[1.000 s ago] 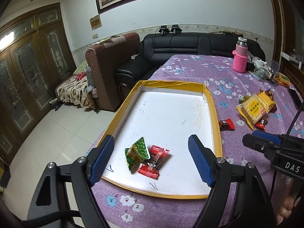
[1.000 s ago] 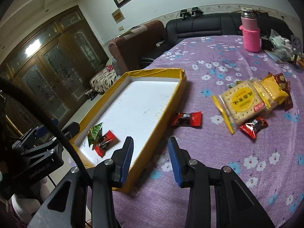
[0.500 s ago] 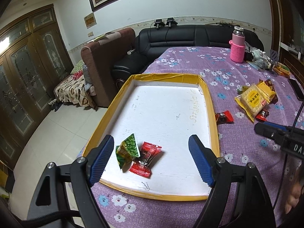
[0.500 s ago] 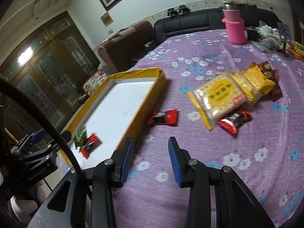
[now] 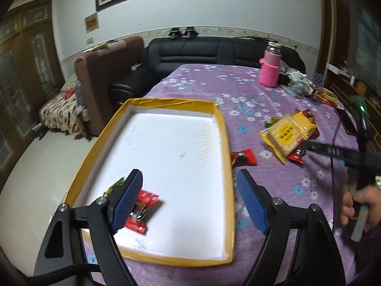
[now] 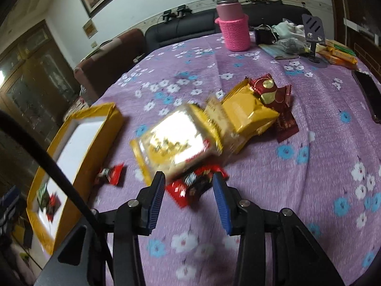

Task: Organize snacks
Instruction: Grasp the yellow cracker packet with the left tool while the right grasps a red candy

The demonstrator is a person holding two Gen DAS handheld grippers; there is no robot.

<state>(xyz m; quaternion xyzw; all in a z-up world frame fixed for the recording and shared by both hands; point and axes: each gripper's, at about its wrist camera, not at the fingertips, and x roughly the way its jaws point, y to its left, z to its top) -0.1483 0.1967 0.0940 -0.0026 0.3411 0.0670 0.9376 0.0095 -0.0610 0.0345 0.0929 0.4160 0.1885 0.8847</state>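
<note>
A yellow-rimmed white tray (image 5: pixel 227 147) lies on the purple flowered table; it also shows in the right wrist view (image 6: pixel 95 143). A red candy (image 5: pixel 142 206) and a green packet (image 5: pixel 115 186) lie in its near left corner. My left gripper (image 5: pixel 188 199) is open and empty above the tray's near end. My right gripper (image 6: pixel 188 196) is open, its jaws on either side of a red-black candy (image 6: pixel 197 183) on the cloth, apart from it. Behind lie a cracker pack (image 6: pixel 178 143), a yellow pack (image 6: pixel 247 112) and a dark red packet (image 6: pixel 273 97). Another red-black candy (image 6: pixel 110 174) lies beside the tray.
A pink-sleeved flask (image 6: pixel 234 21) stands at the table's far side with clutter (image 6: pixel 290 38) and yellow bars (image 6: pixel 338 54). A black phone (image 6: pixel 368 93) lies at the right. A black sofa (image 5: pixel 202 52) and brown armchair (image 5: pixel 104 76) stand beyond the table.
My right gripper moved right and forward from the tray's edge to the snack pile and opened wider around the red-black candy. My left gripper shifted right over the tray.
</note>
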